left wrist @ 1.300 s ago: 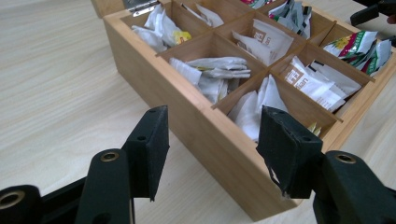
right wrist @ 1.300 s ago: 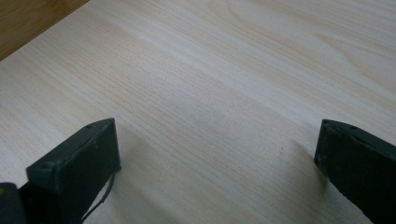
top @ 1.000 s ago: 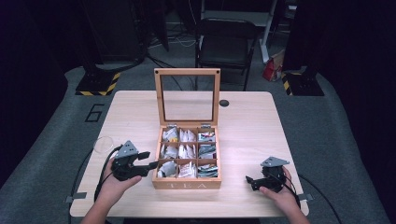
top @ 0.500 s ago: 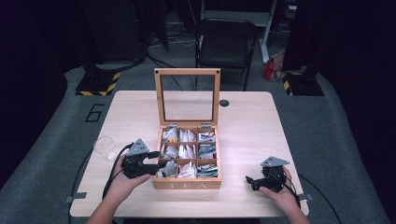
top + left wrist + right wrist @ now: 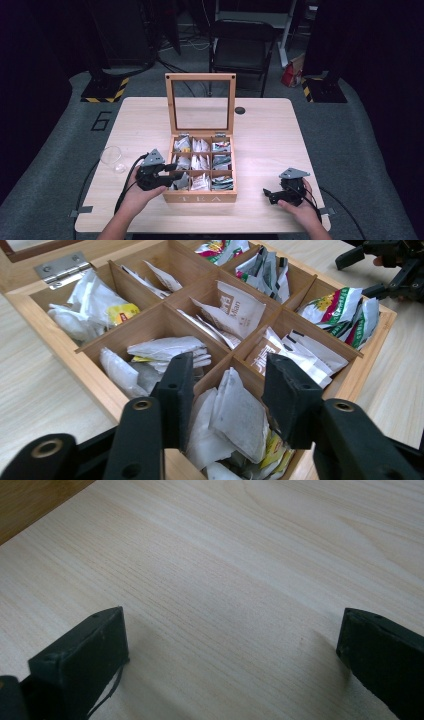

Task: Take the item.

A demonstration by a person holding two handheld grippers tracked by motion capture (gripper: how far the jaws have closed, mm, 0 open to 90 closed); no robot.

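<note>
A white paper tea bag packet point(image 5: 235, 415) is reached for by the left gripper point(image 5: 225, 390), whose jaws have just been closing; they are now set partly apart on either side of the packet, and no pressing on it is seen yet. The packet is standing in the near-left compartment of the open wooden tea box point(image 5: 200, 197), at the near middle of the pale wooden table point(image 5: 260, 125). It is leaned among other packets, with its long axis tilted up out of the compartment and its upper edge pointed towards the left gripper. It is judged that two packets could be caught together, because they are pressed flat against each other, or that a jaw could be stopped on the thin wooden divider just beside the packet. The light box could also be dragged if the packet is jammed. The right gripper point(image 5: 230, 655) is rested at the near right, its jaws held wide apart over bare table with nothing between them.
</note>
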